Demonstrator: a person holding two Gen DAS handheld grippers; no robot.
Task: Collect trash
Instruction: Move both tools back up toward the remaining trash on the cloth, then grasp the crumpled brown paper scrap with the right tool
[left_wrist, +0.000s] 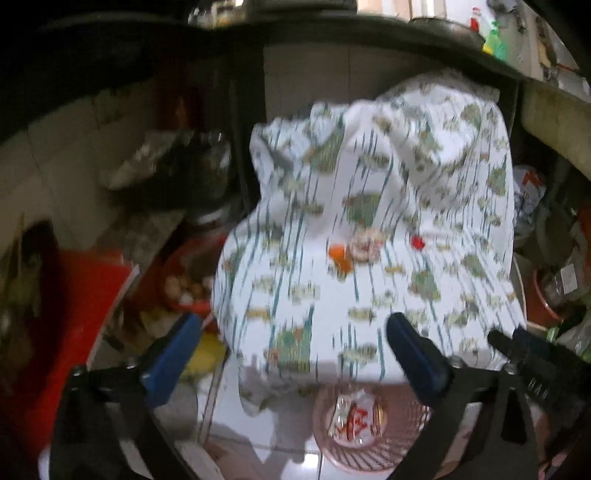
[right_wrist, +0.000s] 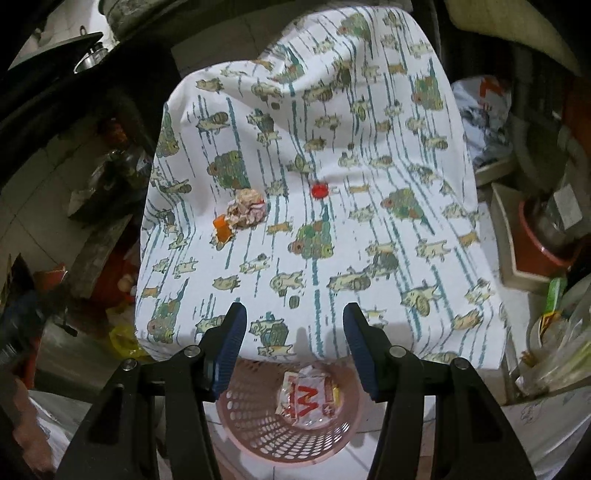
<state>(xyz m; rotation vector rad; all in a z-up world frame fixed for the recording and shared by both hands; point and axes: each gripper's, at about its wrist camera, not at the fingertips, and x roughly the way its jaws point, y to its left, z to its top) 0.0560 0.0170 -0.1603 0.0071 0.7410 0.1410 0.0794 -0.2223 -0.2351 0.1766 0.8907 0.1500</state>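
Apparently both claws, left gripper (left_wrist: 291, 343) and right gripper (right_wrist: 293, 328), are hanging open and empty above the basket (right_wrist: 258, 439), where a wrapper (right_wrist: 308, 400) is lying.

A white cloth (right_wrist: 332, 206) with little fish pictures covered the table. A red bowl (right_wrist: 535, 236) sat on the right.

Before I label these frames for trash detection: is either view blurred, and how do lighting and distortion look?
Left wrist view: motion-smeared; the patterned cloth and crumpled wrapper lack sharp edges. Right wrist view: sharp; the wrapper, red cap and pink basket read clearly. Both views: fisheye bending, dark corners, dim surroundings, brightly lit cloth.
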